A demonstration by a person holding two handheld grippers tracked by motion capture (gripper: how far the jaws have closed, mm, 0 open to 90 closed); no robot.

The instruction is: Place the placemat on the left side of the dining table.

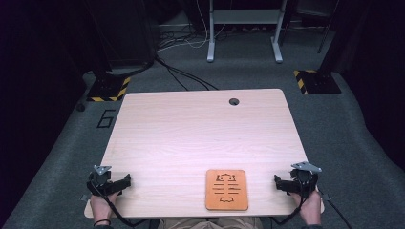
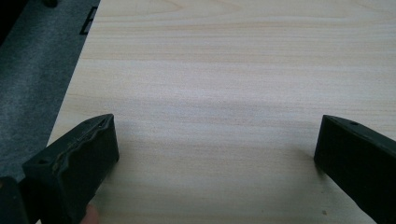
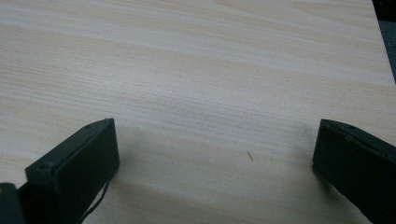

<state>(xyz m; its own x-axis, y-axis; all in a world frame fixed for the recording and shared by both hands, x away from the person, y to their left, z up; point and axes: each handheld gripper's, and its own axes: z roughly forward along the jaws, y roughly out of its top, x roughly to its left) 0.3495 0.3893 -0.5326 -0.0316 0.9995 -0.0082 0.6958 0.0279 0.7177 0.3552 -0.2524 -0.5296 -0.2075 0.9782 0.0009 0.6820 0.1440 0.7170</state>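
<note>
Lying flat: orange board [image 1: 227, 189] | dark cut-out slots, perhaps lettering | near edge

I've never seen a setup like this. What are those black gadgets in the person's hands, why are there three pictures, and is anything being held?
No robot here: a person sits at a wooden table holding hand-held tongs in each hand, the left tongs and the right tongs. The high view comes from a fixed camera above, looking down on the table. The other two pictures come from small cameras riding on the tongs themselves, looking out between their two black jaws: the left tongs and the right tongs. In both, the jaws stand wide apart over bare wood, so nothing is held. The one thing lying on the table is an orange mat with cut-out slots, near the front edge between the hands.
</note>
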